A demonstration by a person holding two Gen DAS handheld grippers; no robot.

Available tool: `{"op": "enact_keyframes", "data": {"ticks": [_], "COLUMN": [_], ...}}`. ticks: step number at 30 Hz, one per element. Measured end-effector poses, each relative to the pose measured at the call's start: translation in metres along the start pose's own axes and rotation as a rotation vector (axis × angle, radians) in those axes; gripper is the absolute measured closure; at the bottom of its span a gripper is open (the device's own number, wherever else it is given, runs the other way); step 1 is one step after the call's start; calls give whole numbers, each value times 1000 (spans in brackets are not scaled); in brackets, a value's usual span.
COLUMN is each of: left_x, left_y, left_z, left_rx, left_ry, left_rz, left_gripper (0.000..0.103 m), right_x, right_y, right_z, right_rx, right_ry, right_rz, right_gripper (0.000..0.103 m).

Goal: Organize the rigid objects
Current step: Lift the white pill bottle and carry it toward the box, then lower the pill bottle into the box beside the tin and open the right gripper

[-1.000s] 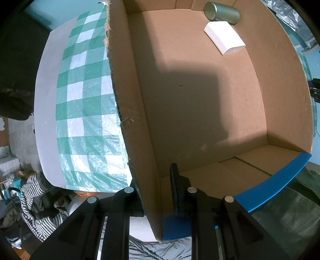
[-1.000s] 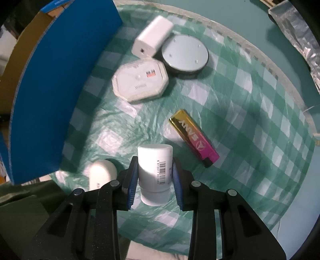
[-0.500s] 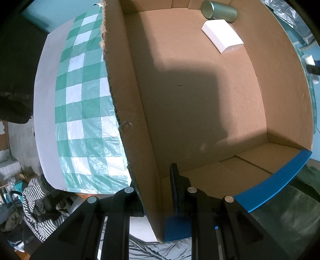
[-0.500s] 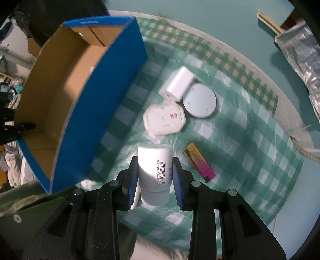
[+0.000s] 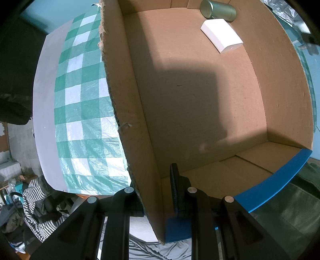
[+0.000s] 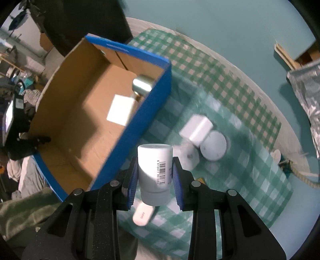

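The right gripper (image 6: pixel 155 176) clamps a white barcoded bottle (image 6: pixel 154 171) above the checked tablecloth (image 6: pixel 250 160), beside the blue-sided cardboard box (image 6: pixel 140 112); the left gripper (image 5: pixel 154 192) pinches the box wall (image 5: pixel 128 124) — inside lie a metal cylinder (image 5: pixel 218 9) and a white block (image 5: pixel 222 38).

Light: I see a dim room with a cool teal cast.
Shadow: a broad dark patch lies across the cardboard box (image 5: pixel 200 100) floor.
Blur: my right wrist view smears the checked tablecloth (image 6: pixel 230 124); the white bottle (image 6: pixel 155 168) stays sharp.
Edges: I get heavy fisheye bending and black corners.
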State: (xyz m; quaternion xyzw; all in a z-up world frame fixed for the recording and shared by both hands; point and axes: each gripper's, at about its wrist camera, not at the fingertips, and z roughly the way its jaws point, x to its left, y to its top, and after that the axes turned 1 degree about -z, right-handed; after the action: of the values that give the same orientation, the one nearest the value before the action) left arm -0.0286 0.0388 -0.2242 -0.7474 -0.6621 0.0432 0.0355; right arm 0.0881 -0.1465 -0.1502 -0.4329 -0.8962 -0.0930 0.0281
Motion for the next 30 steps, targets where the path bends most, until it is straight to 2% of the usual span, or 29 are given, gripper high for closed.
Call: {"op": "enact_keyframes", "data": {"ticks": [9, 16, 30], "left_x": [1, 2, 0], "left_y": [1, 1, 3], "left_z": [0, 0, -2], "left_rx": [1, 1, 5], "left_ry": [-2, -2, 2], "left_rz": [-1, -3, -1], "left_gripper": [84, 84, 84], "right_x": [28, 45, 52], "right_y": [45, 73, 88], "right_z": [4, 22, 59], "right_rx": [-17, -9, 48], "right_ry": [1, -7, -13], "right_rz": [-69, -106, -108], "right_gripper": [72, 72, 72]}}
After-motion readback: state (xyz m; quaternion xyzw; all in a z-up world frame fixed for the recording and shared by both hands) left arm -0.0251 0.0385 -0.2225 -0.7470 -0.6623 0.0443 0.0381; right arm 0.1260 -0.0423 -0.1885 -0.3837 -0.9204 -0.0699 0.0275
